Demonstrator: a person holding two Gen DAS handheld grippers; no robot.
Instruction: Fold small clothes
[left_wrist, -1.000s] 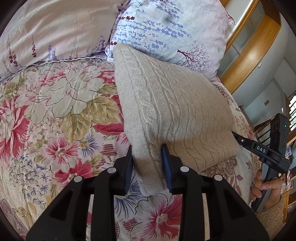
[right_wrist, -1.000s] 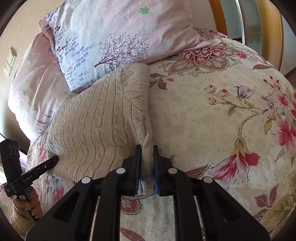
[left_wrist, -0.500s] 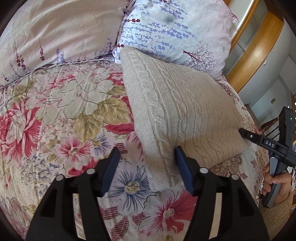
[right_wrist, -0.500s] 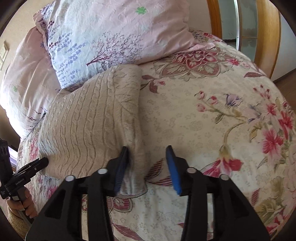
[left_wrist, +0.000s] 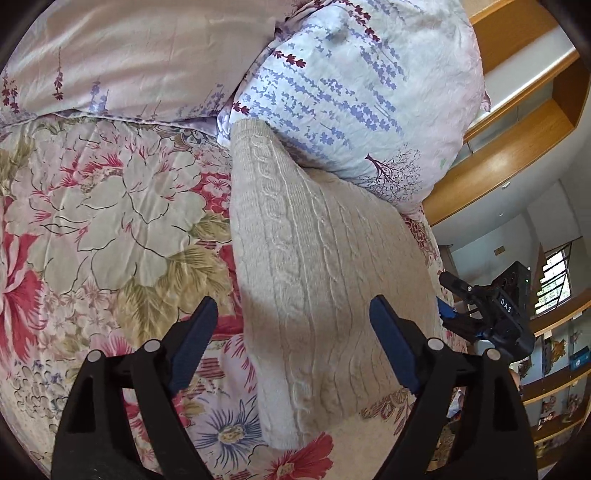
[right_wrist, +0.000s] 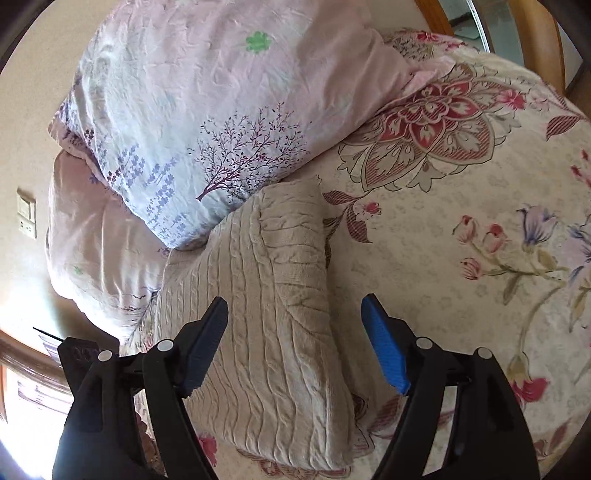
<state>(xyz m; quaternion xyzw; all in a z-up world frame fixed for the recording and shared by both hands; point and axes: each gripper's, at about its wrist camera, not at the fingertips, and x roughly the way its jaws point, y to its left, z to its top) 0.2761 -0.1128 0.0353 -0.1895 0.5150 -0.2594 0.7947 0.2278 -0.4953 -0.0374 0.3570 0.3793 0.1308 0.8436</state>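
Both hand-held grippers have just been opening, letting go of the folded sweater (left_wrist: 317, 280) on the bed (left_wrist: 110, 221).
Left hand-held gripper (left_wrist: 291, 332) and right hand-held gripper (right_wrist: 295, 325) gape wide; only the right view shows a wall switch (right_wrist: 26, 218).

Bright daylight is coming in; glare is blowing out the right view's lower-left corner. Fisheye is bending edges w/ black vignette. Soft shadows are falling on the knit (left_wrist: 325, 280); focus is sharp.

A flower-printed quilted bedspread (left_wrist: 110, 206) fills the foreground; lavender-print pillows (left_wrist: 354, 85) at twelve o'clock, wooden shelving (left_wrist: 517, 147) at two, a barred window (left_wrist: 554, 277) at three.
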